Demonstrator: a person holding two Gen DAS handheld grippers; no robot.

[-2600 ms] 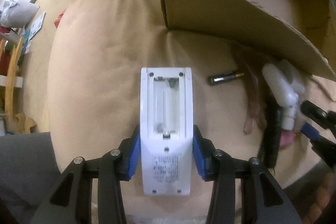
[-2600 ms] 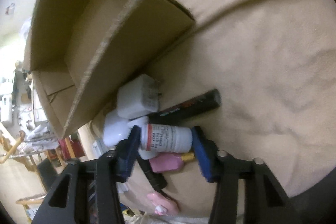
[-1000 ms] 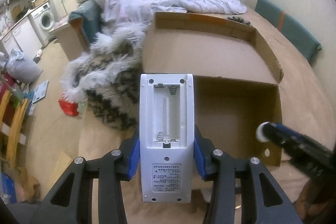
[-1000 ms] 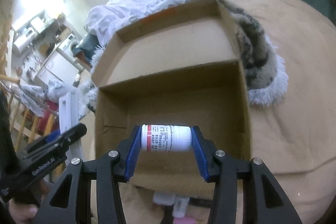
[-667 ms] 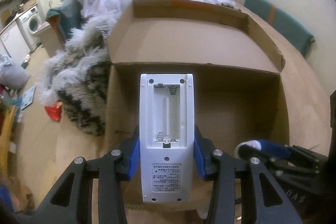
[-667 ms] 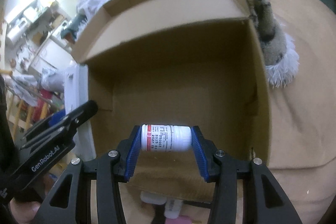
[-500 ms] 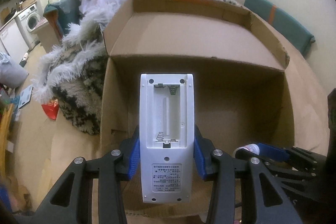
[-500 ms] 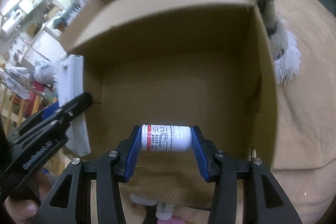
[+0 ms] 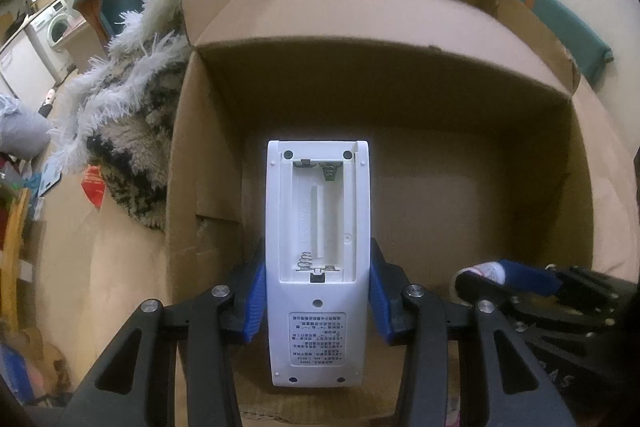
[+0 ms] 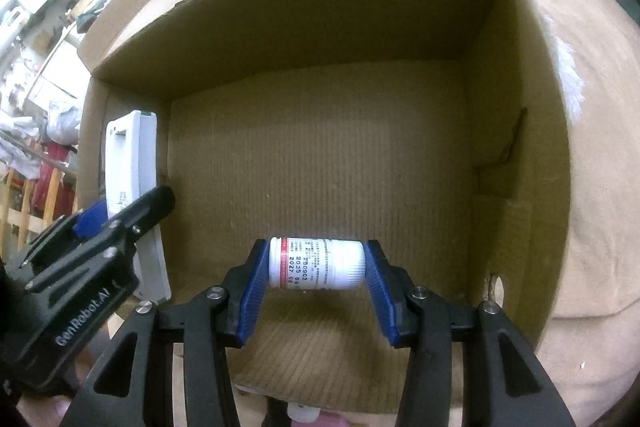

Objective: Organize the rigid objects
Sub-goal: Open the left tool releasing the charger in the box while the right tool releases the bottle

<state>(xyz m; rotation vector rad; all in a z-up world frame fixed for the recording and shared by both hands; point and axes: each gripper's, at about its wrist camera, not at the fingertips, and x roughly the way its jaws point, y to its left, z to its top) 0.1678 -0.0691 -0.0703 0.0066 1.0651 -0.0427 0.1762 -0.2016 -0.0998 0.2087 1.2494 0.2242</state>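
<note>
Both claws loaded, hanging inside the cardboard box (image 9: pixel 400 95).
Left claw (image 9: pixel 316 297) is clamped on a white remote (image 9: pixel 318 255), back side up, battery bay uncovered with no cells in it; remote points toward the box's far wall, on the box's left side. Right claw (image 10: pixel 316 267) grips a small white bottle (image 10: pixel 316 263) end to end, bottle lying crosswise, red band at its left end, above the box floor near the front wall. Box floor looks bare. Shaggy rug (image 9: pixel 128 115) just outside the box's left wall; box sits on a tan bed cover (image 10: pixel 592 187).
</note>
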